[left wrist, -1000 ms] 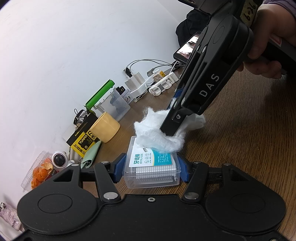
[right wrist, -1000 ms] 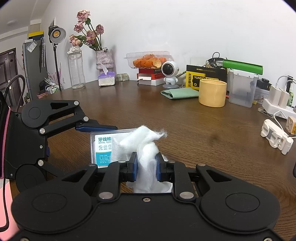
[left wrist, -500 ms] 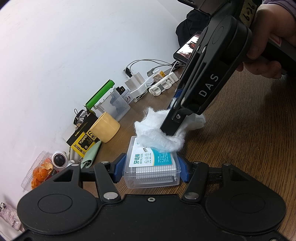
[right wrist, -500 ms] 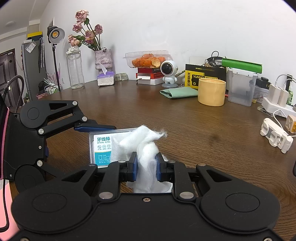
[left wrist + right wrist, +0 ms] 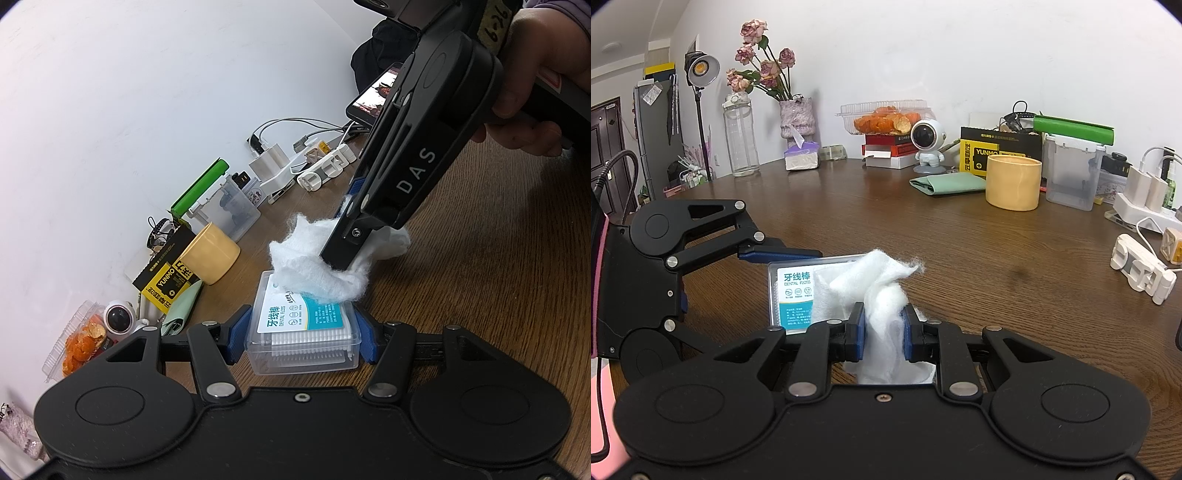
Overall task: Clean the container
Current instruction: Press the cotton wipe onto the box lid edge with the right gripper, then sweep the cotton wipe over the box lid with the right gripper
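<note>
A clear plastic dental floss box [image 5: 303, 334] with a white and teal label rests on the wooden table, clamped between the blue pads of my left gripper [image 5: 303, 338]. In the right wrist view the same box [image 5: 792, 291] lies left of centre. My right gripper [image 5: 883, 328] is shut on a white cotton wad [image 5: 882, 295]. From the left wrist view that wad [image 5: 314, 267] lies pressed on the far part of the box lid, under the right gripper [image 5: 345, 242]. A hand [image 5: 535, 85] holds the right gripper's handle.
Along the wall stand a yellow cup [image 5: 1013, 181], a clear bin with a green lid [image 5: 1073, 173], a black and yellow box [image 5: 982, 153], a folded green cloth [image 5: 947, 183], a toy astronaut [image 5: 926, 146], chargers [image 5: 1145, 192] and a white clip [image 5: 1143, 267]. A vase [image 5: 796, 118] and bottle [image 5: 740, 140] stand far left.
Almost nothing differs. The cotton wad and right gripper have shifted very slightly over the lid; the box stays clamped in the left gripper.
</note>
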`<state>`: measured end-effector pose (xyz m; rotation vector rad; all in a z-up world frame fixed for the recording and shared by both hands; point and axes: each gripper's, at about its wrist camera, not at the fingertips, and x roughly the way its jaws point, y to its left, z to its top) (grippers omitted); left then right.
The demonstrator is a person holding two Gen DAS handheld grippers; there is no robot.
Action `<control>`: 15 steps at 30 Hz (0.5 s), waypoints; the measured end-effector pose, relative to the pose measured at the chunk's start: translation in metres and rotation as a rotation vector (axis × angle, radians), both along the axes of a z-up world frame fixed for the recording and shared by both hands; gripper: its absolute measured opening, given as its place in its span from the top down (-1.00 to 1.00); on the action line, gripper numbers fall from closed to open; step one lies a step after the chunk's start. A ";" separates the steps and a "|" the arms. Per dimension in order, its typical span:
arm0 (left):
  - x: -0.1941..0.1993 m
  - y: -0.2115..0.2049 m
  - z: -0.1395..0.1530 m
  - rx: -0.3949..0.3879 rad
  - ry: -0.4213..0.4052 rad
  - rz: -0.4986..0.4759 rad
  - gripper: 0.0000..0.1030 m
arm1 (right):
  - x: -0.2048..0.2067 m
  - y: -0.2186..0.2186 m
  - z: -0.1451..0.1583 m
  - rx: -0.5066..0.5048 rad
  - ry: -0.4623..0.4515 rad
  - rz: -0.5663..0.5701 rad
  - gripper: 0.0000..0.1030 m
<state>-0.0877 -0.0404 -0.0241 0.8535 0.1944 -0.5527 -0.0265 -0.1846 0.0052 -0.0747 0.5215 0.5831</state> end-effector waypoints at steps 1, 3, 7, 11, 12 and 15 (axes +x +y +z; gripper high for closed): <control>0.000 0.000 0.000 0.000 0.000 0.000 -0.10 | -0.001 0.000 -0.001 0.000 -0.001 -0.001 0.59; 0.000 0.000 0.000 0.000 0.000 0.000 -0.10 | -0.001 0.000 -0.002 -0.001 -0.001 -0.003 0.59; -0.001 0.000 0.000 0.001 -0.002 0.000 -0.10 | 0.002 -0.002 -0.003 0.005 0.016 -0.030 0.58; -0.001 0.000 0.000 0.002 -0.005 0.000 -0.10 | 0.005 -0.005 -0.004 0.016 0.034 -0.049 0.58; 0.000 0.000 0.000 0.002 -0.005 0.000 -0.10 | 0.006 -0.005 -0.004 0.014 0.035 -0.052 0.58; 0.000 0.000 0.000 0.002 -0.006 0.000 -0.10 | 0.009 -0.005 -0.004 0.007 0.038 -0.060 0.59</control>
